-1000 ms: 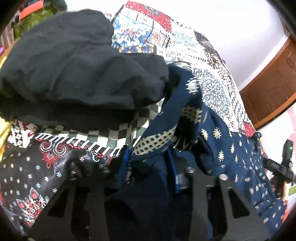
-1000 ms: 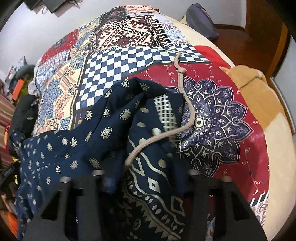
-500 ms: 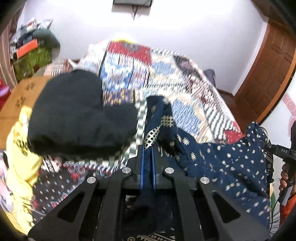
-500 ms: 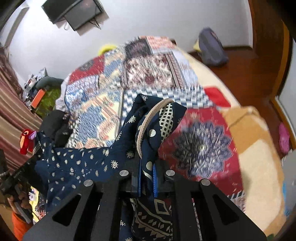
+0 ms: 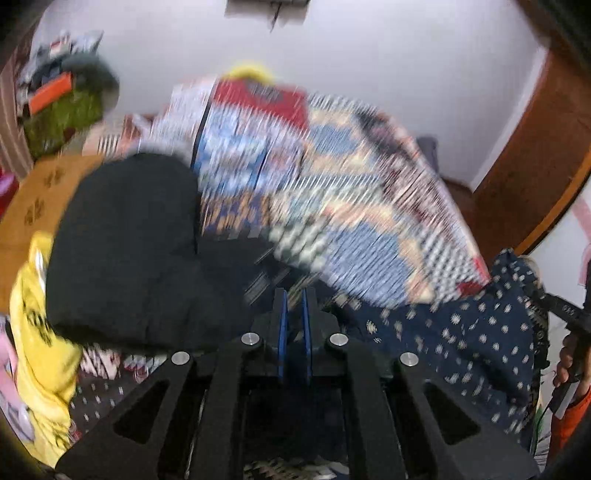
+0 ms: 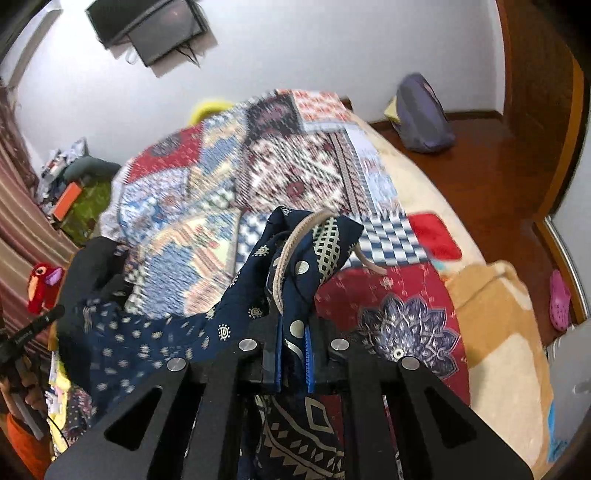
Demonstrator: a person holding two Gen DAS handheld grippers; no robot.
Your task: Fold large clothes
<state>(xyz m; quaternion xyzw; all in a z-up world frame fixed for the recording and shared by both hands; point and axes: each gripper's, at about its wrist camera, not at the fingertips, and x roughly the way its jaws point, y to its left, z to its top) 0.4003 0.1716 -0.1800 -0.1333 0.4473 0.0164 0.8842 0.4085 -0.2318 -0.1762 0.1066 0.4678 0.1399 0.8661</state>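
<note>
Lifted clear of the patchwork-quilted bed (image 6: 295, 166) since a second ago, the navy printed cotton garment (image 6: 155, 343) is now held stretched between both tools. Its beige-corded edge is pinched in the right gripper (image 6: 290, 354). The left gripper (image 5: 293, 332) is nearly closed, but cloth between its jaws cannot be confirmed through the blur.

Bedroom: quilted bed (image 6: 295, 173), wall television (image 6: 147, 26)
</note>
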